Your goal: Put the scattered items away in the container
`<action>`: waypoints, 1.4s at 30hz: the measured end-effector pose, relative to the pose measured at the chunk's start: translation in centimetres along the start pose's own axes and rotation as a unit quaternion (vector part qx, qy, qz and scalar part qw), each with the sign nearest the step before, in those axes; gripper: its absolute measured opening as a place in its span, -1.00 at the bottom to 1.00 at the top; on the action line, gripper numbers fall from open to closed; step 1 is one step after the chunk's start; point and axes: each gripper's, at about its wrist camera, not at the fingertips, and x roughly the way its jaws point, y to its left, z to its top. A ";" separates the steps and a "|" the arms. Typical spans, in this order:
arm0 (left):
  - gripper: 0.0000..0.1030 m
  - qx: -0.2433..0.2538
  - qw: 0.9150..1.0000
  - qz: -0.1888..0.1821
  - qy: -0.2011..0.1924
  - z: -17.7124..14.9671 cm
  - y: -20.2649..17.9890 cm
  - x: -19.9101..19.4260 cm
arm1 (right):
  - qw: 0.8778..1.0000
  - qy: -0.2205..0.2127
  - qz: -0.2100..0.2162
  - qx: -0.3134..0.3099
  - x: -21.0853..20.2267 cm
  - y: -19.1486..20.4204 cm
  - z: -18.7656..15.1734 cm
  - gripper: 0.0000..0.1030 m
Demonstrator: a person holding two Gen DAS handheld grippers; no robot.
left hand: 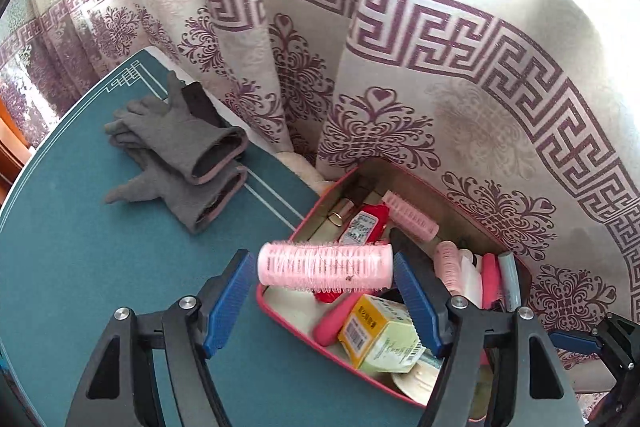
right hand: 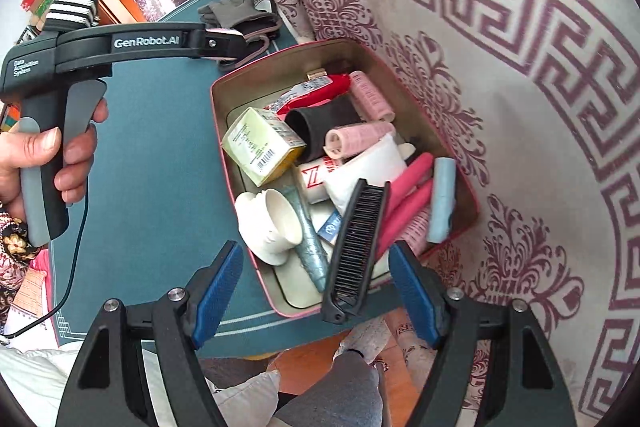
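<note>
While the left gripper [left hand: 324, 285] hangs over the pink-rimmed metal box [left hand: 280, 311], a fat pink bristly hair roller [left hand: 325, 267] lies sideways between its blue pads, which look spread just off the roller's ends. The gray gloves [left hand: 180, 151] lie at ten o'clock. The right gripper [right hand: 316, 295] stands wide open, grasping nothing, with a black comb [right hand: 354, 251] resting on the box's near rim.

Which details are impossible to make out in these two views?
- Left wrist view: whether the left gripper presses the pink hair roller; the contact is too fine to see.
- Left wrist view: the container, its near corner hidden behind a gripper finger.
- Right wrist view: the grey gloves, partly covered by the left gripper.
- Both views: print on the yellow-green box, too small.
</note>
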 end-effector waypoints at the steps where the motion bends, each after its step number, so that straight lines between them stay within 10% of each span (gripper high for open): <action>1: 0.69 0.001 1.000 0.006 0.002 0.1 -0.6 0.1 | 1.000 -0.003 0.001 0.002 -0.3 -0.5 -0.2 0.53; 14: 0.76 -0.050 0.998 0.045 0.010 -2.7 -1.1 -1.0 | 1.000 -0.008 0.026 0.007 -0.6 -2.4 -0.8 0.53; 42: 0.76 -0.160 0.977 0.141 -0.006 -13.4 11.2 -8.0 | 0.990 0.042 0.064 -0.119 5.0 13.8 2.4 0.56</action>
